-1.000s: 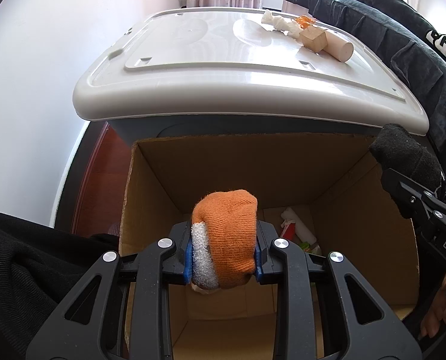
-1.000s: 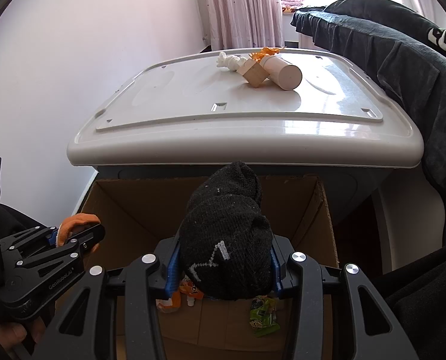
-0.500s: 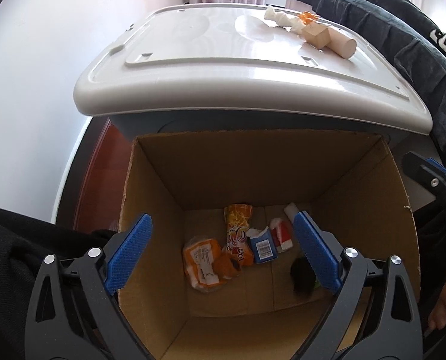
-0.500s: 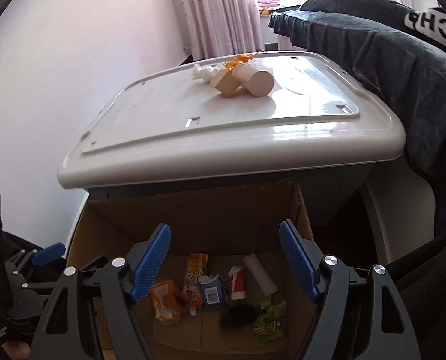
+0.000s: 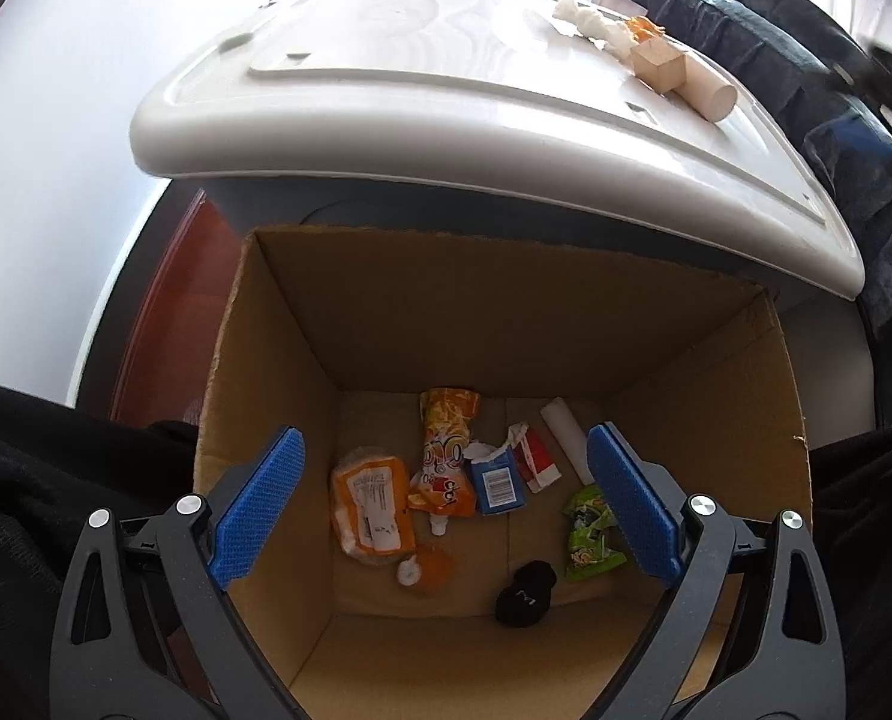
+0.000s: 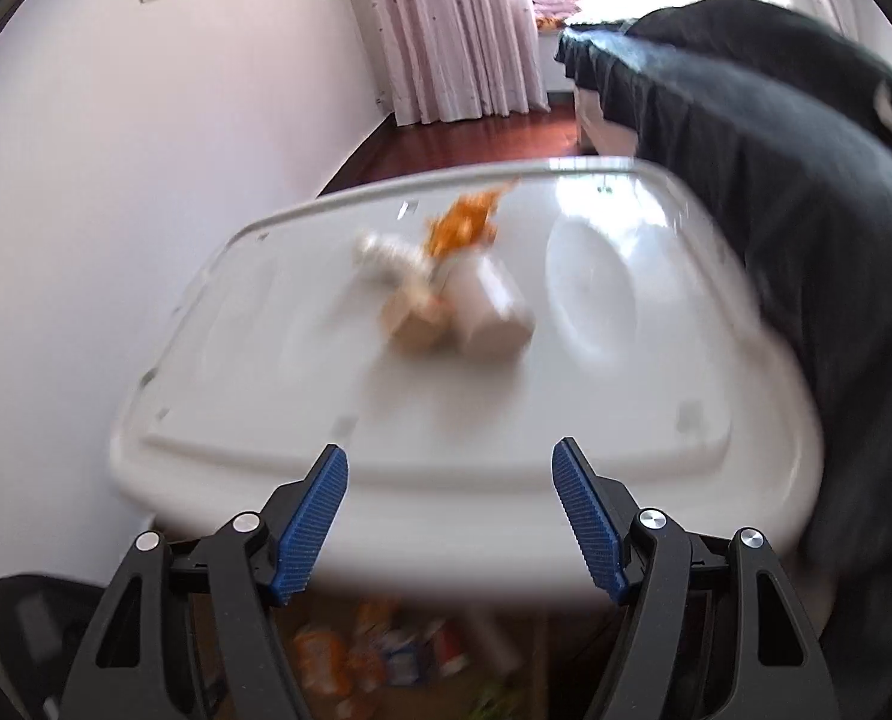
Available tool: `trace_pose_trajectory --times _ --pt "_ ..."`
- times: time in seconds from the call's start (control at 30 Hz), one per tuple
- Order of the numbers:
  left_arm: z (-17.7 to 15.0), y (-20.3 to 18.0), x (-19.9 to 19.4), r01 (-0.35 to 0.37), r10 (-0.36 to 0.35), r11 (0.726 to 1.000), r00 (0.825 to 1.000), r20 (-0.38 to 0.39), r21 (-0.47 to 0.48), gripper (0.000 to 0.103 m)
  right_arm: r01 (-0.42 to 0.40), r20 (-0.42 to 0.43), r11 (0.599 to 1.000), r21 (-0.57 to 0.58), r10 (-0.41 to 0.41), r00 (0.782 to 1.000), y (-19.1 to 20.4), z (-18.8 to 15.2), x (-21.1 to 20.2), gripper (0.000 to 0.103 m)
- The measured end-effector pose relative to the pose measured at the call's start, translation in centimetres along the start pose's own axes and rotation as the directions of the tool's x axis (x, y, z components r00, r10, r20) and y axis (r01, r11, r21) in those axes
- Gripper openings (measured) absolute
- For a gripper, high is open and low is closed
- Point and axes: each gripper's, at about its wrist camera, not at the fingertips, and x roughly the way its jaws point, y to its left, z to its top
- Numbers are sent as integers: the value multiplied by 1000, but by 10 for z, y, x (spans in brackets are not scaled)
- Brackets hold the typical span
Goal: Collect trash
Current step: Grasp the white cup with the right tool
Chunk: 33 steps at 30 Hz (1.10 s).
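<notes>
Left tongs [image 5: 446, 504]: jaws spread wide, nothing between the blue pads; they have just been opening. Pointed steeply down into the cardboard box [image 5: 565, 330], whose four upright walls ring the tongs with free space on every side.

Box floor, beyond the tongs, left to right: orange packet [image 5: 374, 510] nearer the left pad; orange sock ball [image 5: 428, 567] just below it; orange drink pouch [image 5: 446, 450] in the middle; blue carton [image 5: 496, 480]; red-and-white carton [image 5: 535, 456]; white tube [image 5: 565, 432]; black sock ball [image 5: 526, 591] low and right of centre; green wrapper [image 5: 589, 528] beside the right pad.

Right tongs [image 6: 450, 516]: jaws apart and empty, closing a little after opening. They hang above the near rim of the white bin lid [image 6: 625, 408], tilted downward; view blurred. Ahead on the lid, well apart from the tongs: crumpled tissue [image 6: 380, 255], wooden block [image 6: 416, 324], paper cup [image 6: 490, 312], orange scrap [image 6: 463, 222]. Dark bedding [image 6: 805, 210] borders the lid's right edge.
</notes>
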Motion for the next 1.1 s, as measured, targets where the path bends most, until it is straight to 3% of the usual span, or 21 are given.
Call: trace_pose_trajectory --times 0.2,0.47,0.53,0.77,0.9,0.97,1.1 --pt "1 -15 -5 -58 53 994 997 58 93 92 -26 -101 1000 11 27 995 -23 52 70 69" --pt "2 -23 0 -82 72 986 995 69 148 92 -11 -220 995 -104 -12 975 -14 68 141 53" --pt "3 -24 2 -78 69 986 996 64 148 92 -2 -233 992 -127 -28 972 -9 65 151 48" --pt "1 -25 3 -77 68 984 996 59 158 92 55 -218 971 -233 -107 970 3 67 161 47" --pt "0 -25 2 -82 74 985 995 61 155 92 55 -261 966 -254 -123 958 6 79 174 57" --pt "-1 -25 3 -83 74 985 995 61 155 92 53 -284 966 -255 -127 950 7 84 180 57" --pt "0 -25 2 -79 70 985 996 61 155 92 74 -308 973 -220 -142 941 5 94 187 47"
